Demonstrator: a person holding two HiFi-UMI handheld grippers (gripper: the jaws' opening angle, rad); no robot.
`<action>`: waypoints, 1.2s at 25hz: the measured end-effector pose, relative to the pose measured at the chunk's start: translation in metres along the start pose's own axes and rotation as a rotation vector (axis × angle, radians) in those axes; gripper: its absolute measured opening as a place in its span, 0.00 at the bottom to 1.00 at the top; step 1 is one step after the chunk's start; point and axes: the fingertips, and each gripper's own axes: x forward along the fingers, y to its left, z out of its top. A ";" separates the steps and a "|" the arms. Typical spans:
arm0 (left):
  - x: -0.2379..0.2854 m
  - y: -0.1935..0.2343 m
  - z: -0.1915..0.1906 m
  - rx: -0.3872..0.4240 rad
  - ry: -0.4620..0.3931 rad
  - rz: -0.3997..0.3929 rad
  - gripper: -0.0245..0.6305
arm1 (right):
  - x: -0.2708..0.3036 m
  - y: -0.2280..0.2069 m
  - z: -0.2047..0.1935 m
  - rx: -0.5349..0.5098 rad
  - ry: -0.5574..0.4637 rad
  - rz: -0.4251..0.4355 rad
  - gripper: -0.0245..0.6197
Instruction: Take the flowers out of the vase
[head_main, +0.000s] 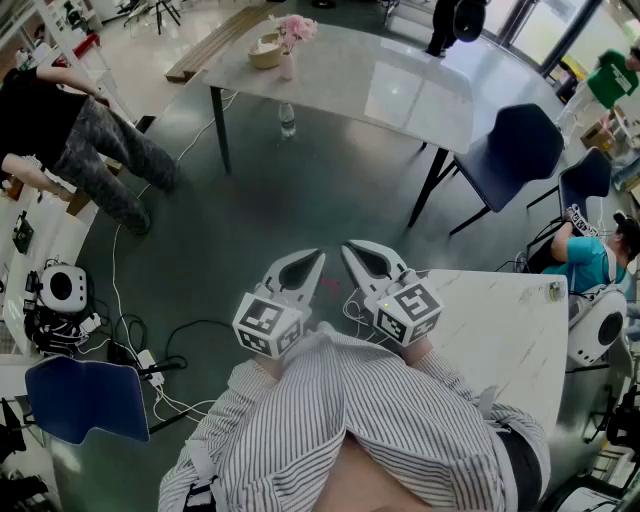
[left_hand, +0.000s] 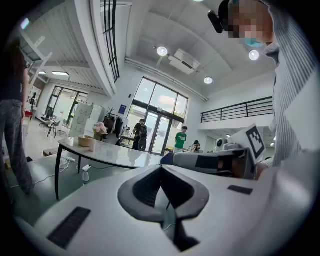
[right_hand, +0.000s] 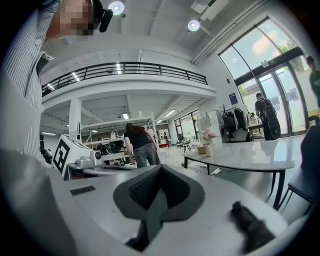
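Pink flowers (head_main: 296, 28) stand in a small pale vase (head_main: 287, 66) at the far left end of the grey table (head_main: 400, 90), beside a tan bowl (head_main: 265, 51). Both grippers are held close to my chest, far from that table. My left gripper (head_main: 318, 257) and right gripper (head_main: 349, 247) are side by side, each shut with nothing between the jaws. In the left gripper view the closed left gripper (left_hand: 161, 168) points toward the distant flowers (left_hand: 100, 128). Past the right gripper (right_hand: 160, 168), the right gripper view shows the flowers (right_hand: 208, 134) small and far off.
A water bottle (head_main: 287, 120) stands on the floor under the grey table. Two dark blue chairs (head_main: 520, 150) sit at its right end. A white table (head_main: 500, 330) is at my right. A person (head_main: 90, 140) bends over at left; cables (head_main: 150, 350) trail on the floor.
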 end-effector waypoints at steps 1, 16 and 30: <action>0.000 0.000 0.000 -0.002 0.002 0.000 0.05 | 0.001 -0.001 0.000 -0.004 0.002 -0.005 0.06; -0.007 0.009 -0.004 -0.009 0.010 0.009 0.05 | 0.013 0.007 -0.009 0.002 0.009 0.011 0.06; -0.017 0.029 -0.001 -0.019 0.008 0.011 0.05 | 0.029 0.023 -0.011 0.045 -0.002 0.036 0.06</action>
